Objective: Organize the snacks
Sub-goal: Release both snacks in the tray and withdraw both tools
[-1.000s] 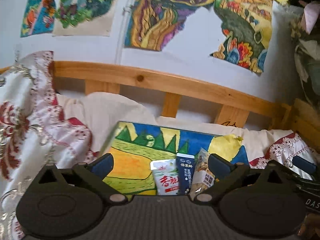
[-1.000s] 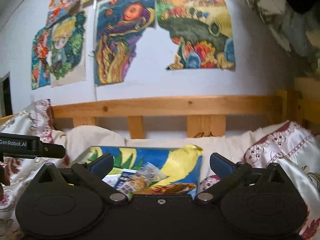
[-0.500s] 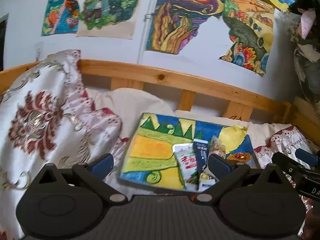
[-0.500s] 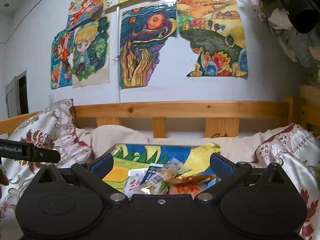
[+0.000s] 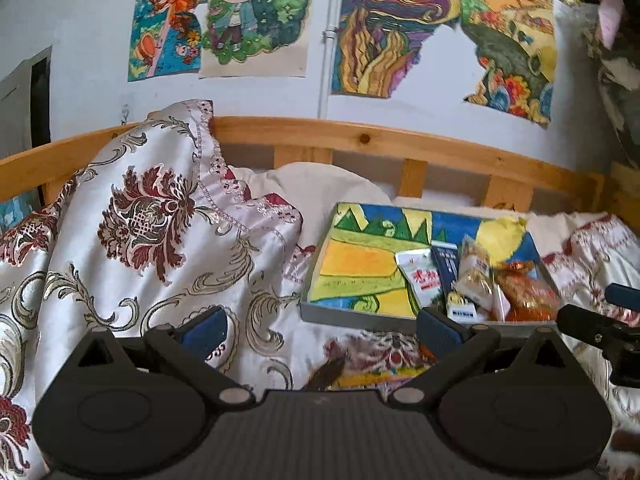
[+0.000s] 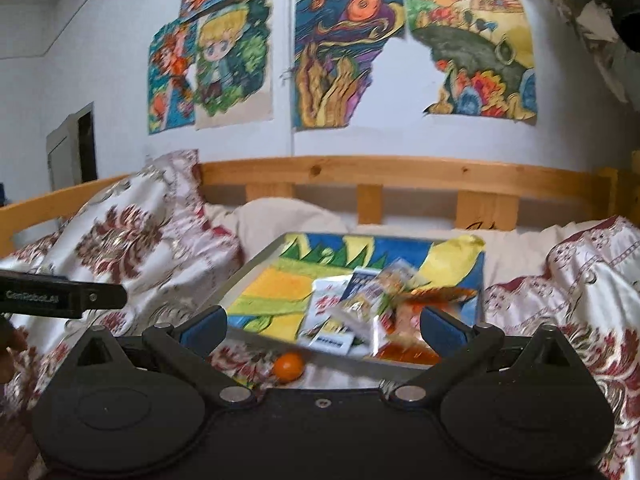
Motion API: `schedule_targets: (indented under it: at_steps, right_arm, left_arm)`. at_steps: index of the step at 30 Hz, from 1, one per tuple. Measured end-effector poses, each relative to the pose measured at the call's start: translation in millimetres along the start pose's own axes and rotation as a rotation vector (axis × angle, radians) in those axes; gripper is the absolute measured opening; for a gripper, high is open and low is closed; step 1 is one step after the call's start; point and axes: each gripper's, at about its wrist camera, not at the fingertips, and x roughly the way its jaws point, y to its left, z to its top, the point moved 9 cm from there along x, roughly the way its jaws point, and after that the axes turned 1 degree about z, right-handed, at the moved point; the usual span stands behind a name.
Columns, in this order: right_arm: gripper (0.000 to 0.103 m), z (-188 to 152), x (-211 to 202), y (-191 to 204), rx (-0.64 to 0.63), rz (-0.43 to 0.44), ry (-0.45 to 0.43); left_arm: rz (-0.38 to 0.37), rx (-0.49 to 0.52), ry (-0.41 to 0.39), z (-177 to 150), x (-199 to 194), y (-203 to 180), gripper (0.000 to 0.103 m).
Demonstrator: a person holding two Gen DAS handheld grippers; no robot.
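A shallow grey tray [image 5: 352, 314] [image 6: 256, 258] with a painted lining lies on the bed. In its right half sit a white-and-red packet [image 5: 420, 278] [image 6: 326, 306], a dark blue packet [image 5: 448, 266], a clear bag of snacks [image 5: 474, 276] [image 6: 380, 294] and an orange bag [image 5: 524, 292] [image 6: 412, 320]. A small orange ball [image 6: 288, 366] rests on the quilt just in front of the tray. My left gripper [image 5: 320, 328] is open and empty, short of the tray's front left. My right gripper [image 6: 322, 326] is open and empty before the tray's front edge.
A patterned satin quilt [image 5: 140, 232] is heaped high on the left. A cream pillow [image 5: 320, 184] and a wooden bed rail [image 5: 400, 144] lie behind the tray. Paintings hang on the wall [image 6: 344, 44]. More quilt [image 6: 568, 280] covers the right side.
Both grippers have pulled back from the tray and stay open. The tray now sits farther off, the quilt in front of it shows, and the orange ball has come into view.
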Motion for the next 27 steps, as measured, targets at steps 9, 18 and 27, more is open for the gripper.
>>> schedule_targets:
  at_steps: [9,18,27]
  right_arm:
    - [0.102,-24,3,22,-0.055,0.028,0.111]
    - [0.102,-46,10,31,-0.067,0.046,0.22]
    - [0.102,-62,17,38,-0.091,0.054,0.301]
  left_arm:
    - [0.019,0.181,0.083,-35,3,-12,0.102]
    - [0.012,0.188,0.183,-61,10,-9,0.102]
    - [0.038,0.186,0.213,-65,14,-4,0.102]
